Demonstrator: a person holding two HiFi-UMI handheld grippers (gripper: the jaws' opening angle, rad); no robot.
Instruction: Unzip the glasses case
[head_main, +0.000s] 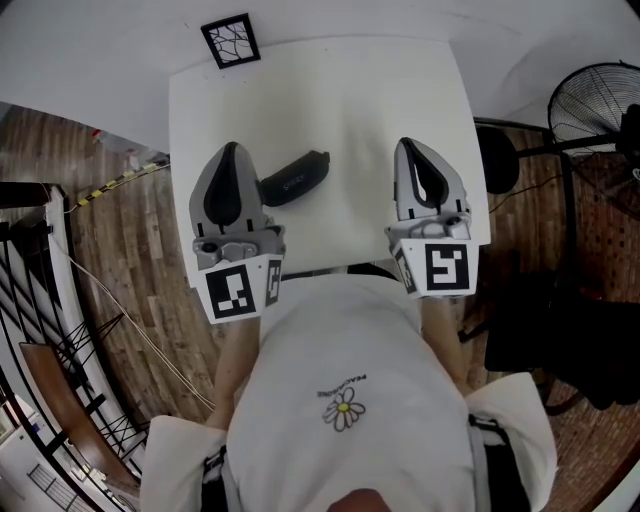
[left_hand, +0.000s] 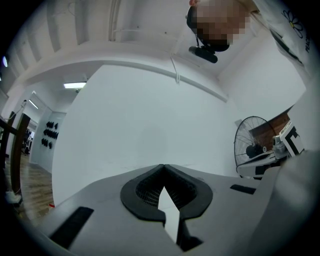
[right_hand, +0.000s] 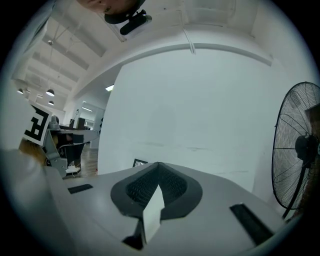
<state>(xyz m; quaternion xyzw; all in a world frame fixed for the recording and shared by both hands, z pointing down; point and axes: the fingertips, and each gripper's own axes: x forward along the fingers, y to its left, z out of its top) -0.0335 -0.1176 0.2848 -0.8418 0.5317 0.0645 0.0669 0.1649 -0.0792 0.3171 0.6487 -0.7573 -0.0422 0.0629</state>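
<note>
Black glasses case (head_main: 295, 178) on table (head_main: 380, 120) near left hand-held gripper (head_main: 232, 150).

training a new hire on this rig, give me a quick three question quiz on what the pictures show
1. True or false: the left gripper and the right gripper both have their jaws closed, with nothing between them.
2. In the head view, the dark glasses case lies on the white table:
A. nearer the left gripper
B. nearer the right gripper
C. hanging over the table's near edge
3. In the head view, what flat printed thing sits at the table's far left corner?

Key: 1 true. 2 A. 3 a black-and-white marker card.
</note>
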